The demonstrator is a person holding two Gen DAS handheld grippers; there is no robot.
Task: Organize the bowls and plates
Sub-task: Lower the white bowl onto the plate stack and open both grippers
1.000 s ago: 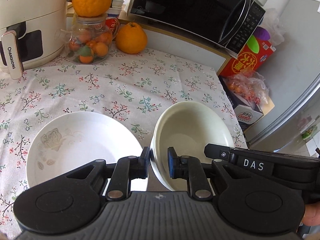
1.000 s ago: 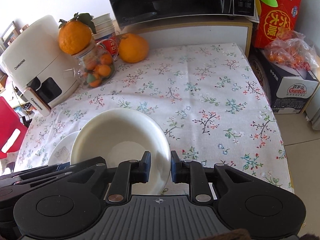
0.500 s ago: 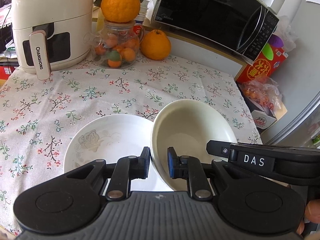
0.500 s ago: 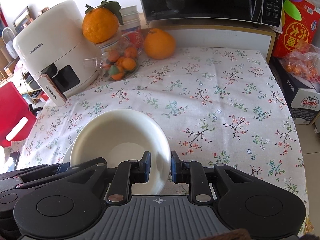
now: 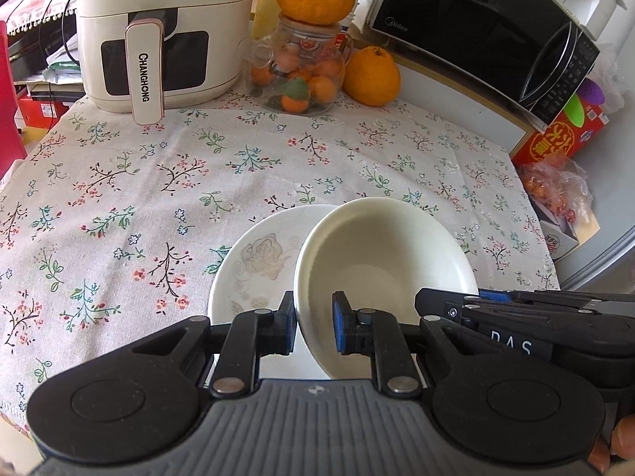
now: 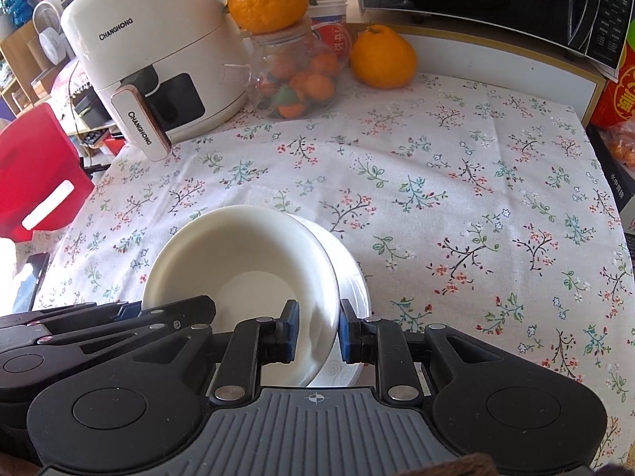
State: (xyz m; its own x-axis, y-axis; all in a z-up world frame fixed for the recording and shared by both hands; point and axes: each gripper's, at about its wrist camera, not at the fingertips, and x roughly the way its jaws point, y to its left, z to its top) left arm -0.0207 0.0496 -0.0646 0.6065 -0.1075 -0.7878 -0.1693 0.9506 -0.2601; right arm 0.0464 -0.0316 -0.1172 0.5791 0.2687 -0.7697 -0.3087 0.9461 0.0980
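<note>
A plain white bowl (image 5: 381,254) is held by both grippers on opposite sides of its rim. My left gripper (image 5: 314,327) is shut on its left rim, my right gripper (image 6: 317,331) on its right rim. The bowl (image 6: 242,265) hangs over a white plate with a faint rose print (image 5: 258,265), which lies on the floral tablecloth; it overlaps most of the plate. In the right wrist view only the plate's right edge (image 6: 355,273) shows. I cannot tell whether the bowl touches the plate.
A white air fryer (image 5: 162,31) stands at the back left. Beside it are a glass jar of oranges (image 5: 301,75) with a big orange on top, another orange (image 5: 371,75) and a black microwave (image 5: 484,35). The table's right edge (image 5: 532,214) drops to boxes on the floor.
Both grippers carried the bowl to the left, from beside the plate to over it. The air fryer and jar now sit more central in both views.
</note>
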